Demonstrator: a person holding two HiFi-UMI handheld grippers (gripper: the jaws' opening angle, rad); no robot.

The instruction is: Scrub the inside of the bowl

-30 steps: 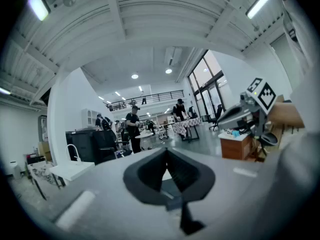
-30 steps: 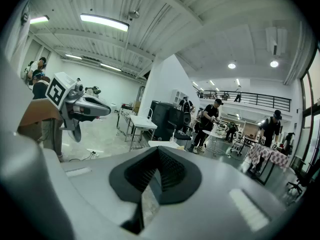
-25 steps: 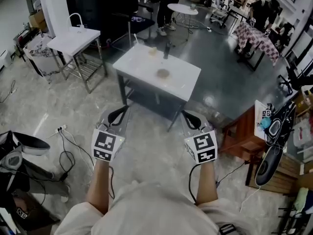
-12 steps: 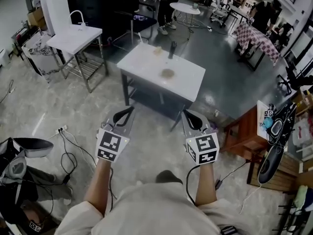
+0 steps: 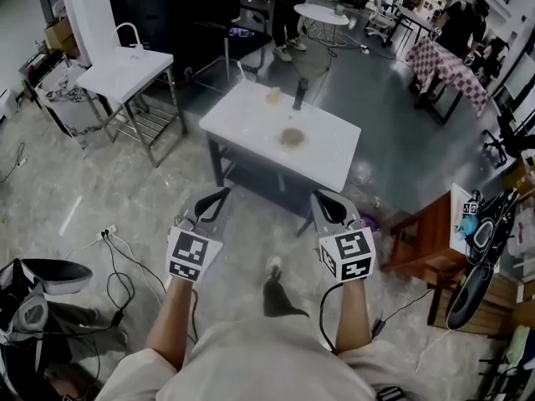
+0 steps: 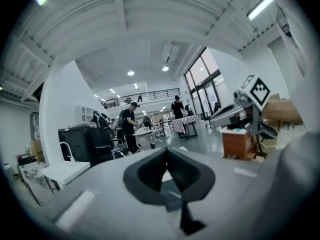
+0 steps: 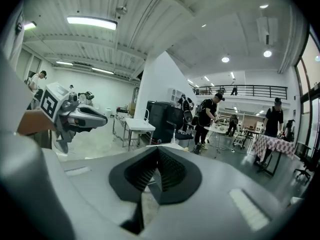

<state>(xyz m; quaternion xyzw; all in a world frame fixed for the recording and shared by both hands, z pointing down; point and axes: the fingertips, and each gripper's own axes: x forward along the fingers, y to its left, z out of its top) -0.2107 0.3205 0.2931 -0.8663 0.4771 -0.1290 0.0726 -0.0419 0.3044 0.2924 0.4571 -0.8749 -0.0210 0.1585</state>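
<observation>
A small brownish bowl (image 5: 292,137) stands near the middle of a white table (image 5: 334,161) ahead of me in the head view. Behind it on the table are a dark upright bottle (image 5: 298,94) and a pale yellowish lump, perhaps a sponge (image 5: 273,96). My left gripper (image 5: 217,197) and right gripper (image 5: 325,200) are held side by side in the air, short of the table's near edge. Both are shut with nothing between the jaws. The left gripper view shows its closed jaws (image 6: 167,158) and the right gripper (image 6: 235,115) beside it. The right gripper view shows closed jaws (image 7: 157,158).
A second white table with a curved tap (image 5: 125,67) stands at the left. A wooden stand (image 5: 422,241) and dark gear are at the right. Cables (image 5: 117,266) lie on the floor at the left. People stand around a round table (image 5: 322,13) farther back.
The white table has come closer and lower in the head view as I walk toward it. Both grippers moved forward with me and stayed shut. A foot now shows below.
</observation>
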